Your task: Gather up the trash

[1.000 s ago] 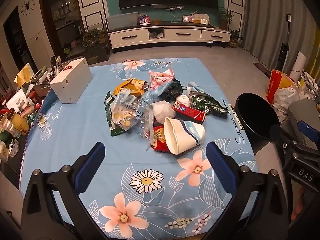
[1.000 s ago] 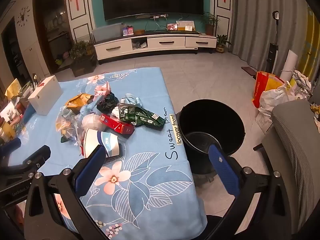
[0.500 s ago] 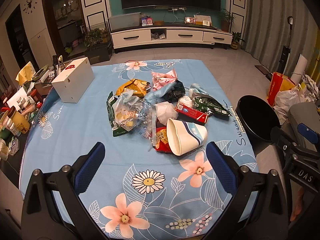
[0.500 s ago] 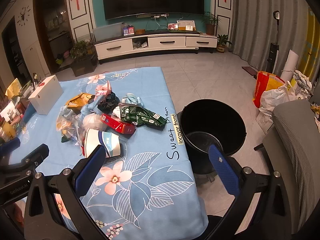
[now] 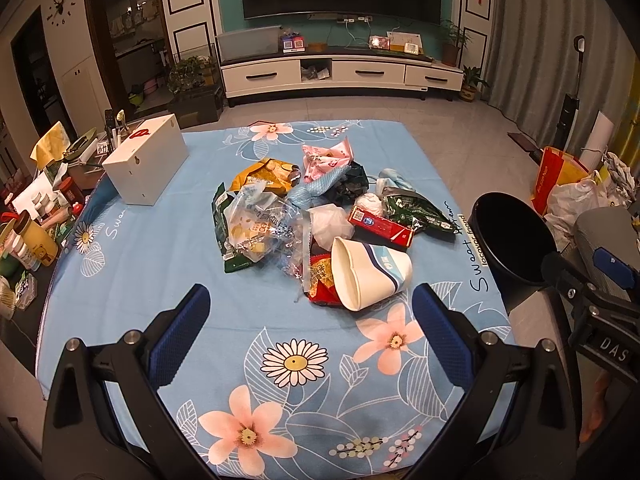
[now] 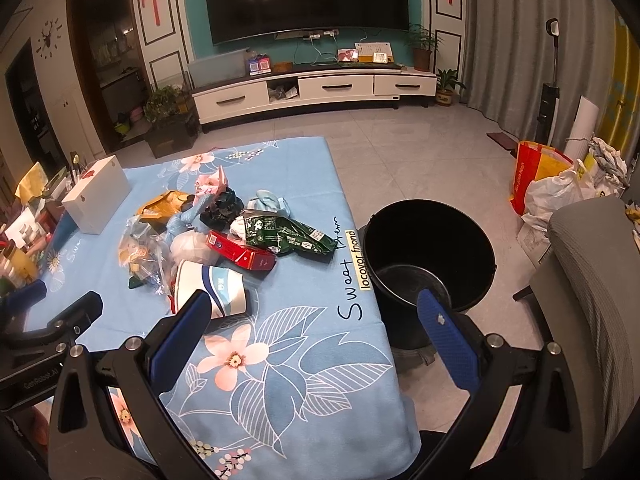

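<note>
A heap of trash lies mid-table on the blue floral cloth (image 5: 168,264): a tipped white paper cup (image 5: 370,274), a red carton (image 5: 380,226), a green wrapper (image 5: 412,210), a clear plastic bag (image 5: 256,226), a yellow bag (image 5: 266,176) and a pink wrapper (image 5: 326,156). A black bucket (image 6: 430,252) stands on the floor at the table's right edge. My left gripper (image 5: 310,316) is open and empty, short of the cup. My right gripper (image 6: 314,320) is open and empty above the table's near right corner, with the cup (image 6: 212,288) by its left finger.
A white box (image 5: 146,166) sits at the table's far left. Jars and clutter (image 5: 28,236) crowd the left edge. Bags (image 6: 560,184) lie on the floor at right, and a grey chair (image 6: 592,280) stands near the bucket. A TV cabinet (image 5: 340,74) lines the far wall.
Both grippers have drifted slightly; the scene sits a little lower in the left wrist view. Both stay open and empty. The trash has not moved.
</note>
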